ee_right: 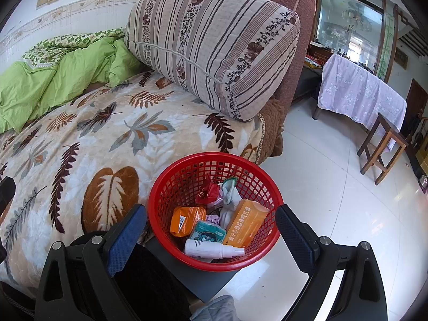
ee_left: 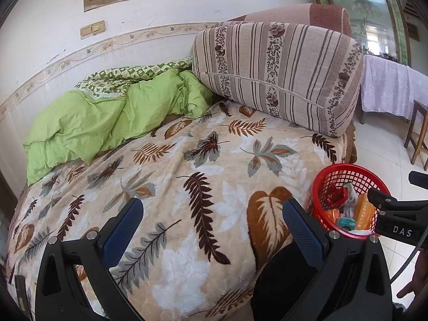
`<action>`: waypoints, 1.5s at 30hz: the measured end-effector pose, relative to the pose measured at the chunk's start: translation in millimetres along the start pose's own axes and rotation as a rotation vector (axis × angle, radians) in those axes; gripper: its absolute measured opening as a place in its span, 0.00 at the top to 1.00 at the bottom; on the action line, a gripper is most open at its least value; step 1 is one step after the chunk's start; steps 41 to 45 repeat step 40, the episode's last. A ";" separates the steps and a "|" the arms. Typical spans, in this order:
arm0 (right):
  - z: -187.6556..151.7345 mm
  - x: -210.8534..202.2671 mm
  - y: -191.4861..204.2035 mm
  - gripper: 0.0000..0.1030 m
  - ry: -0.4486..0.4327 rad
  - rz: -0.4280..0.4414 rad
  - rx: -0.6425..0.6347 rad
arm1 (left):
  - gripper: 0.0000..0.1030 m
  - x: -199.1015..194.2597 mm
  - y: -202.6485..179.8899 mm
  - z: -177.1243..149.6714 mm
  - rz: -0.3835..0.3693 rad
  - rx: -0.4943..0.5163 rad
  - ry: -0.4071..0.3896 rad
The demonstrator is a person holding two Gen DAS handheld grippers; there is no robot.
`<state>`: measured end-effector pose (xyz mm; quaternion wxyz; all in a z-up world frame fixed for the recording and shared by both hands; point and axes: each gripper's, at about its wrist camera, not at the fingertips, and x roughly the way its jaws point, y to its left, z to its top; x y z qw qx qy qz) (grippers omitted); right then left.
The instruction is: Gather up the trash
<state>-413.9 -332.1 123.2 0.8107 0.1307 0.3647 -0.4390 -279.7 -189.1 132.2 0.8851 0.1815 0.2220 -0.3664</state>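
A red mesh basket stands on a grey stool beside the bed; it also shows in the left wrist view. Inside it lie an orange box, an orange packet, a teal tissue pack, a white bottle, a red wrapper and white crumpled paper. My right gripper is open and empty, its fingers either side of the basket, above it. My left gripper is open and empty over the leaf-patterned blanket.
A striped bolster cushion leans on the brown headboard. A green quilt is bunched against the wall. Right of the bed are white floor tiles, a wooden stool and a table with a lilac cloth.
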 end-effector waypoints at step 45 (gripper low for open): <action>51.0 121.8 334.2 0.04 0.085 0.404 -0.292 | 0.00 103.8 287.3 -127.0 0.417 -0.654 0.419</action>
